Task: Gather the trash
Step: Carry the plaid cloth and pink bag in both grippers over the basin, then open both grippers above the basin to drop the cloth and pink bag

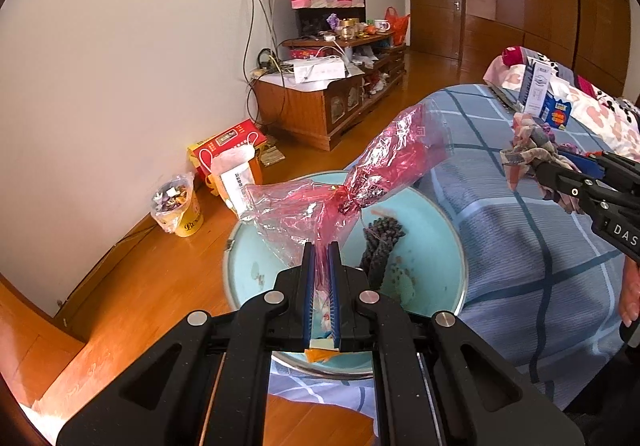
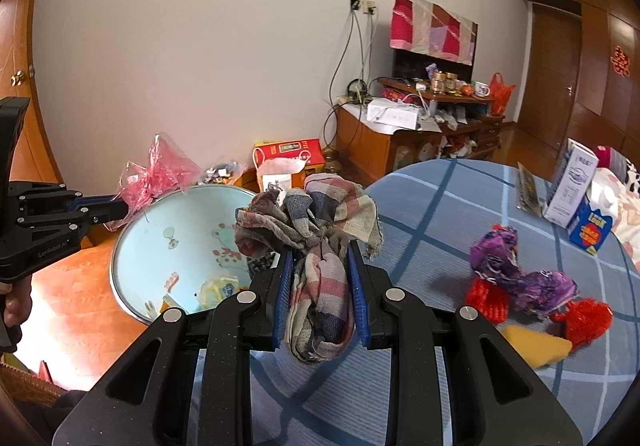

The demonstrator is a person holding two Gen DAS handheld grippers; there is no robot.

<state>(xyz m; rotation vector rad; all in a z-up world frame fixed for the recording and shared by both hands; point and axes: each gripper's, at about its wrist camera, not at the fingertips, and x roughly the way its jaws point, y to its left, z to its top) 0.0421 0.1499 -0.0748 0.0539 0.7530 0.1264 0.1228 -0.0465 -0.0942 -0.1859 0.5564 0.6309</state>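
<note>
My left gripper [image 1: 321, 246] is shut on a crinkled red plastic bag [image 1: 372, 170], held above a light blue basin [image 1: 436, 222] on the floor beside the bed. In the right wrist view that gripper [image 2: 120, 211] hangs over the basin's [image 2: 188, 218] far rim with the red plastic bag [image 2: 156, 172]. My right gripper [image 2: 320, 258] is shut on a crumpled plaid rag [image 2: 316, 230], just right of the basin over the bed edge. The left wrist view shows the right gripper [image 1: 538, 170] with the plaid rag [image 1: 528, 148]. A dark knitted piece [image 1: 378, 246] and scraps lie in the basin.
A blue checked bedsheet [image 2: 432, 218] carries a purple wrapper [image 2: 516, 270], red bits [image 2: 584, 318], a yellow sponge [image 2: 536, 346] and cartons [image 2: 572, 186]. On the wooden floor stand a lined yellow bin [image 1: 178, 206] and a red box [image 1: 230, 146]. A cluttered wooden cabinet [image 1: 316, 102] stands by the wall.
</note>
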